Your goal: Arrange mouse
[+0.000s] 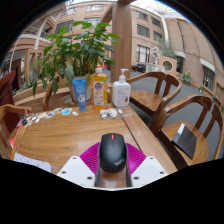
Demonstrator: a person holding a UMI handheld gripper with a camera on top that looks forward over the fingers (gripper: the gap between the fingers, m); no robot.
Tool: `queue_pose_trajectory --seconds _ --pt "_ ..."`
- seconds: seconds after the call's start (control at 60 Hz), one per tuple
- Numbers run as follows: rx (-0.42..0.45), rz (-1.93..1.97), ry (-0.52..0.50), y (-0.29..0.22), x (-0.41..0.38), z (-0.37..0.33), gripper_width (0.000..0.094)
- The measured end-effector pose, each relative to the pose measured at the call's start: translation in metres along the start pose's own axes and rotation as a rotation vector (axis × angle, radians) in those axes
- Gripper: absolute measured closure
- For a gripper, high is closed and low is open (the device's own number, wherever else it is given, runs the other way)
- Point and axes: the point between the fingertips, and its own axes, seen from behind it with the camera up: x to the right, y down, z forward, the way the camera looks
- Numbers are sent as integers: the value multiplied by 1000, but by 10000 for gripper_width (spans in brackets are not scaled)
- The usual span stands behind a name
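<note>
Mouse (112,152) between claw (112,170) fingers

You have even, soft daylight across the scene — brightest at the window (150,30) behind. The wooden table (60,140) shows a mild sheen and only faint shadows. Expect strong fisheye bending toward the rim; verticals bow there — distant detail looks soft.
</note>
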Motion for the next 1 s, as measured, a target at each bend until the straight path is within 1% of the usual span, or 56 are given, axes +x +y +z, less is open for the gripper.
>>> queue_pose_trajectory --seconds 0.117,0.167,0.217,0.283,0.333,0.35,0.383,0.417,0.467,0.5,0.567,0.6,0.65,0.717,0.75,0.833,0.85,0.9,0.95,0.967,1.0 --pt "169 30 -7 -82 -10 -62 587" --pt "251 35 -28 -116 -26 -96 588" --pt "310 48 -68 -141 -47 -129 588" --pt "343 62 -146 -159 -83 -158 589" --pt "349 68 -206 -154 -115 -178 589" --pt "352 63 -220 -145 -132 -182 589" --pt "334 44 -242 -149 -144 -181 589" --pt "308 23 -260 -134 -163 -180 589" --pt "256 -8 -292 -83 -198 -180 590" --pt "202 -24 -314 -68 -215 -172 590" --pt "95 -59 -343 -7 -244 -160 590" --pt "54 -82 -345 25 -255 -152 591" --pt "-7 -124 -338 61 -267 -145 589" --pt "-73 -166 -338 101 -276 -136 585" --pt "-92 -174 -333 119 -282 -136 564" --pt "-145 -176 -331 145 -289 -134 531" --pt "-166 -179 -330 143 -286 -133 520" --pt "-142 -192 -320 145 -287 -132 496" --pt "-163 -193 -315 149 -287 -135 463" --pt "-175 -190 -315 147 -285 -139 433" --pt "-180 -177 -320 145 -285 -144 313"
